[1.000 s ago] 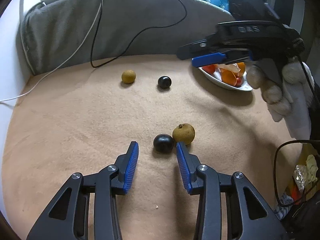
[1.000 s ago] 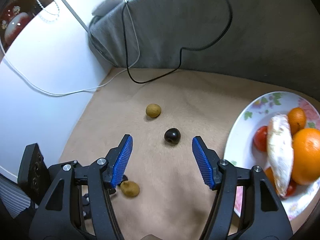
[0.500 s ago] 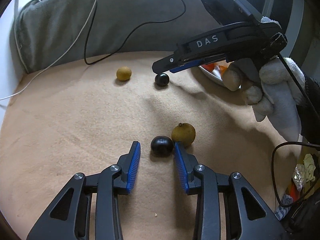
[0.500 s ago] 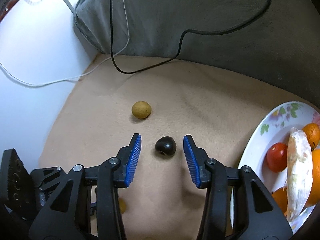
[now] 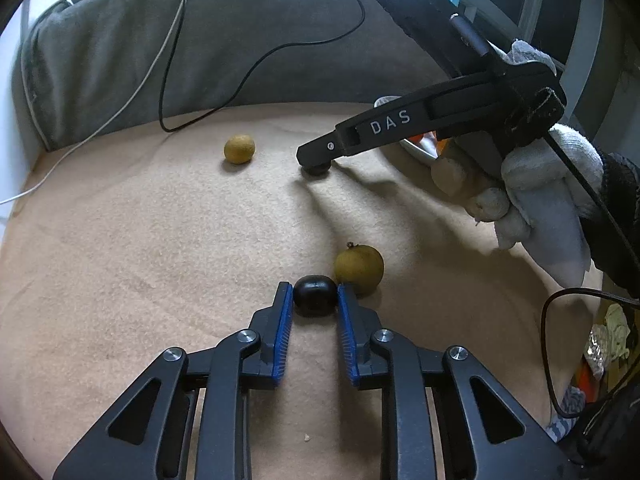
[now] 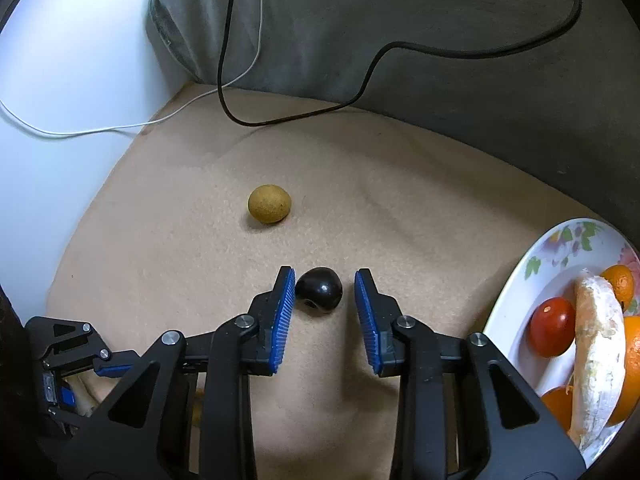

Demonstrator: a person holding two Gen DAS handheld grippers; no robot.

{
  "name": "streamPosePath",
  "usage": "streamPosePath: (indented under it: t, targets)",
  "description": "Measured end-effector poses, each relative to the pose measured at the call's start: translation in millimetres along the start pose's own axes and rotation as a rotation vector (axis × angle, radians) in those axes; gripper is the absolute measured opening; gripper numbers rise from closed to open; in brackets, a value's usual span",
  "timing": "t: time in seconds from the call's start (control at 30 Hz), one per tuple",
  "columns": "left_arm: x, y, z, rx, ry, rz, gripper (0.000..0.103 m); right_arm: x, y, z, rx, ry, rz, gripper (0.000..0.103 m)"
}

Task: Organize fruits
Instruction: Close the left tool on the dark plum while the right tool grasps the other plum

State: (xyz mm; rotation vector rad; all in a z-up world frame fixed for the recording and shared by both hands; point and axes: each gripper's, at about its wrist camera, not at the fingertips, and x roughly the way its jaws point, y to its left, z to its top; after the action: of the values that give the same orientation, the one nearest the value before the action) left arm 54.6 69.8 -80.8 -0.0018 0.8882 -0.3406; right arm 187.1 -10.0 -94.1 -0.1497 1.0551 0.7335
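My left gripper (image 5: 315, 298) is shut on a near dark plum (image 5: 315, 300) that rests on the tan cloth (image 5: 140, 240). A brown-yellow fruit (image 5: 359, 267) touches the right finger's outer side. My right gripper (image 6: 325, 290) is open around a far dark plum (image 6: 319, 289); the left pad touches it and a gap shows on the right. In the left wrist view the right gripper's body (image 5: 384, 128) covers most of that plum (image 5: 316, 169). A small yellow fruit (image 6: 269, 203) lies beyond, also seen in the left wrist view (image 5: 239, 149).
A flowered plate (image 6: 520, 300) at the right holds a tomato (image 6: 551, 326), oranges and a pale peeled piece. A grey cushion (image 6: 400, 20) with a black cable (image 6: 360, 92) and a white cable (image 6: 100, 130) backs the cloth. A white wall stands at the left.
My left gripper has moved forward and closed on the near plum. My right gripper has moved down and forward to the far plum, its fingers narrowing around it.
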Motion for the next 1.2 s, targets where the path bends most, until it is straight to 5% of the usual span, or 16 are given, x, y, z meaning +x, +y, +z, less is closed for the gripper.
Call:
streamPosePath:
  t: [0.67,1.2]
  targets:
    - [-12,5,-6,-0.034,-0.028,0.016,0.019,-8,9,-6,-0.048,-0.042,-0.025,0.024]
    - [-38,-3,0,-0.047,-0.081,0.013,0.019,-58,-4,-17,-0.014,-0.135,0.009,0.024]
